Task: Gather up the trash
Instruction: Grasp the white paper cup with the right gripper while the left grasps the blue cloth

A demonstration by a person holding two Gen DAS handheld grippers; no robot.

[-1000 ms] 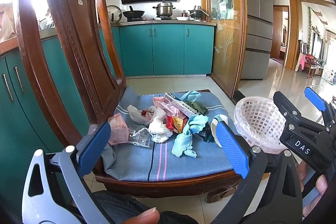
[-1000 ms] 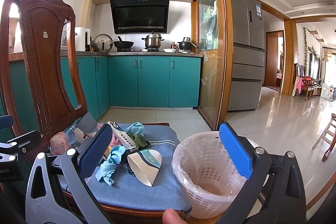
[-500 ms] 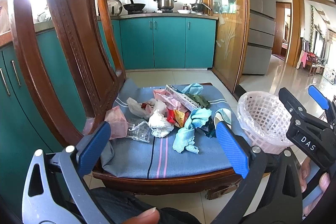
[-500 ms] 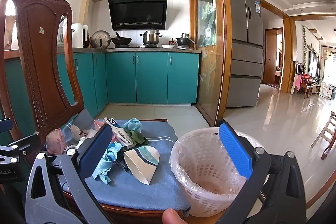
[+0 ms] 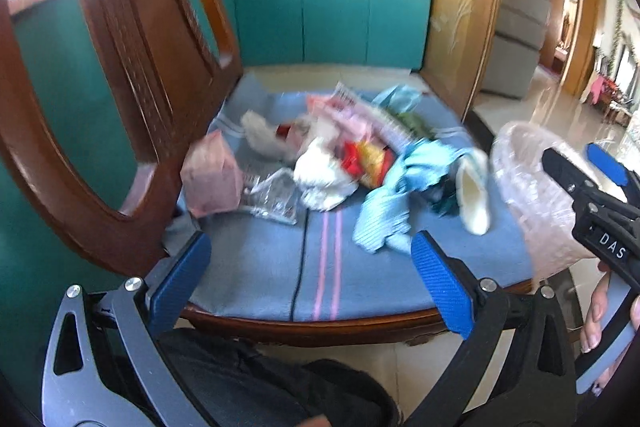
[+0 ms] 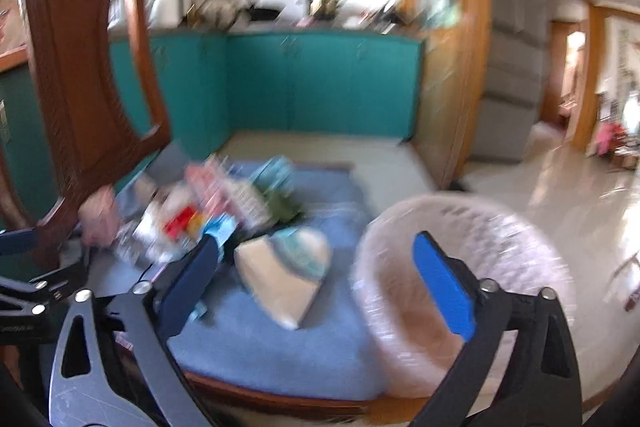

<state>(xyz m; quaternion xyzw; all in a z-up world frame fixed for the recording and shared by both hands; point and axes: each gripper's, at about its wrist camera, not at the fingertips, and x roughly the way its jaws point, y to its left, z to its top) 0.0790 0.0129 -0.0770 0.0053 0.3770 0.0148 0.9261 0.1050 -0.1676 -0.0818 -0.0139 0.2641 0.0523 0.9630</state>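
Trash is piled on a blue chair cushion: a pink bag, a clear wrapper, white tissue, a red-yellow wrapper, light-blue cloth and a crushed paper cup. A white mesh basket stands at the seat's right end. My left gripper hangs open over the seat's front edge, holding nothing. My right gripper is closing; the paper cup lies ahead between its fingers, untouched. The basket is behind its right finger.
The carved wooden chair back rises close on the left. Teal kitchen cabinets stand behind the chair, and a glass door frame to the right. Tiled floor stretches away on the right. A person's fingers hold the right gripper.
Both grippers have dipped and moved nearer the seat, so the pile and basket look larger and blurred. The right fingers stand a little closer together than before.
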